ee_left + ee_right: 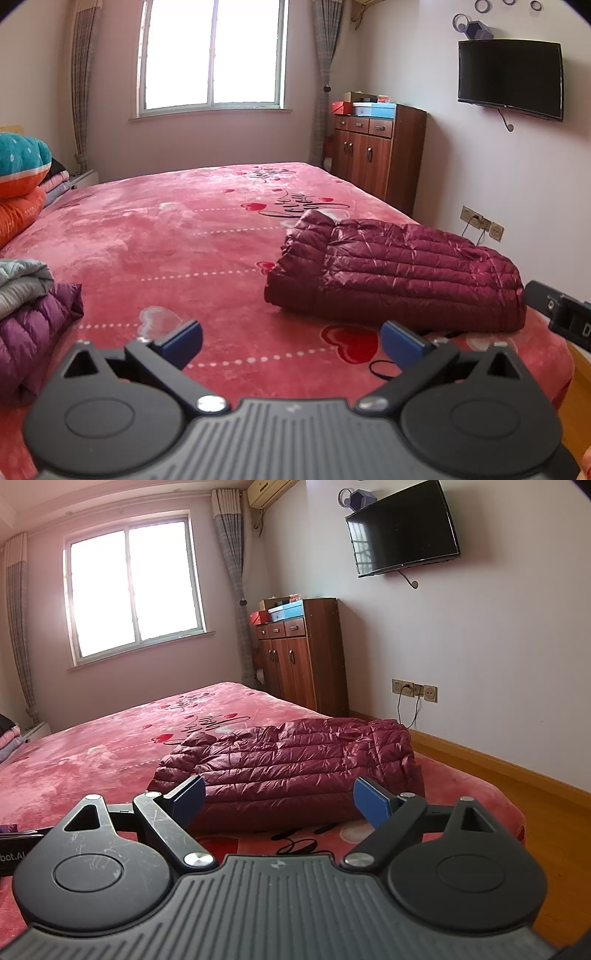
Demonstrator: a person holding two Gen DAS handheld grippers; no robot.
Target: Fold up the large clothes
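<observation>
**Maroon puffer jacket folded on the bed, both tools released**

Maroon quilted jacket (399, 273) lies folded into a compact bundle on the pink heart-print blanket (166, 251) that covers the bed, close to the bed's right edge and near its foot end. Left tool (291, 341) hovers above the blanket short of the jacket, its blue-padded fingers (184, 338) spread wide and holding nothing. Right tool (279, 797) points at the jacket's near edge, its fingers (371, 805) likewise spread apart and empty; whether they touch the fabric cannot be told. At the left of the left wrist view, a purple quilted garment (33, 332) sits under folded grey bedding (22, 284), well apart from the jacket. Behind the bed stand a wooden cabinet (306, 657) carrying boxes, a window (133, 590) with curtains, and a wall-mounted television (402, 528).
</observation>
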